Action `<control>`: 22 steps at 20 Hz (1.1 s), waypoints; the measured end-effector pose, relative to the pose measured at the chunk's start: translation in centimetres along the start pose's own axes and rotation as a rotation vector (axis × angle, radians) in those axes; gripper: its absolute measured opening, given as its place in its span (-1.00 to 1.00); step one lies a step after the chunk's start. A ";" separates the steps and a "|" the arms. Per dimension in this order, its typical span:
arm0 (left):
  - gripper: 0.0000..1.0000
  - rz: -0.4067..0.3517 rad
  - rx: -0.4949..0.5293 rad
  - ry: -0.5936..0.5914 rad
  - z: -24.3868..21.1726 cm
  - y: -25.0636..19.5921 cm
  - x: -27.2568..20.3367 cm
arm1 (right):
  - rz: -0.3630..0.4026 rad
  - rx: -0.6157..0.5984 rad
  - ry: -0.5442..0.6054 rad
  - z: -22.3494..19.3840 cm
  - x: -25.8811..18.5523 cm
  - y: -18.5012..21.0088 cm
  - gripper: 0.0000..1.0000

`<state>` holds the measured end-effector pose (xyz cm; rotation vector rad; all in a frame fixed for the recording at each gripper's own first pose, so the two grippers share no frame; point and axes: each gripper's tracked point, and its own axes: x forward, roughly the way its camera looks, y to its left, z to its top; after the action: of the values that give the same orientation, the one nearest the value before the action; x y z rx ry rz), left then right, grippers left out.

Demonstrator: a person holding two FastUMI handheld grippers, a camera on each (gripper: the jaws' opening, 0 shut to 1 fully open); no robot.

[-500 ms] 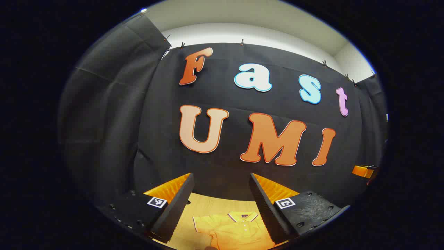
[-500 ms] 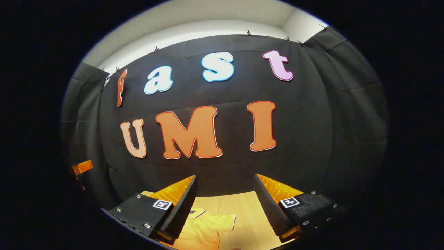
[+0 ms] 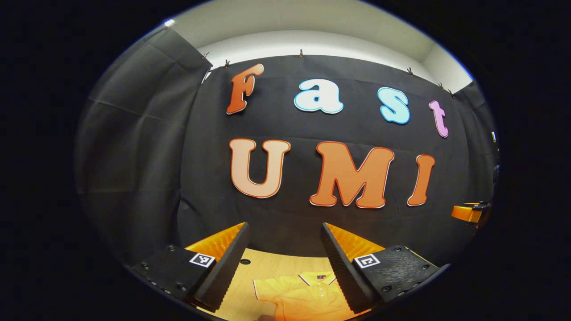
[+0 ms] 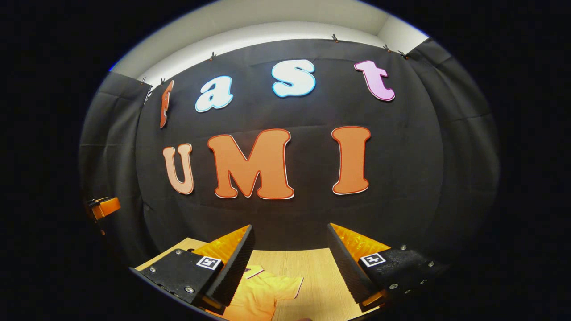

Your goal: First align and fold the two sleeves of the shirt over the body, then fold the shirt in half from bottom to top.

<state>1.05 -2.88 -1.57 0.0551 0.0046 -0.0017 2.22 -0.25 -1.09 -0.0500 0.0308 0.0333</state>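
**Shirt flat on worktop, both grippers held above it**

A pale wooden worktop [image 3: 263, 267] is seen below the black booth wall [image 3: 147, 169]. A yellow shirt [image 3: 299, 294] is laid flat on the worktop, its collar toward the wall and 1 short sleeve [image 4: 290, 285] spread out sideways from the body. The left gripper [image 3: 283, 261] is held above the shirt with its fingers spread apart and nothing gripped. The right gripper [image 4: 290, 263] is likewise raised over the shirt's sleeve side, fingers spread wide, nothing between them.
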 end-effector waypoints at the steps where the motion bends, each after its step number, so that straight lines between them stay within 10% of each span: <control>1: 0.95 -0.021 -0.002 0.006 -0.2 -0.2 0.7 | -0.022 -0.006 0.000 -0.1 -0.2 -0.1 1.00; 8: 0.95 -0.106 -0.014 0.049 -1.6 1.7 4.5 | -0.130 -0.001 0.016 -0.8 -1.9 0.3 0.94; 22: 0.95 -0.048 -0.016 0.098 -4.2 8.3 5.4 | -0.090 0.045 0.210 -5.7 4.3 3.5 0.95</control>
<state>6.43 5.67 -5.33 0.0391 0.1036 -0.0470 6.24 3.10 -7.07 -0.0100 0.2389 -0.0626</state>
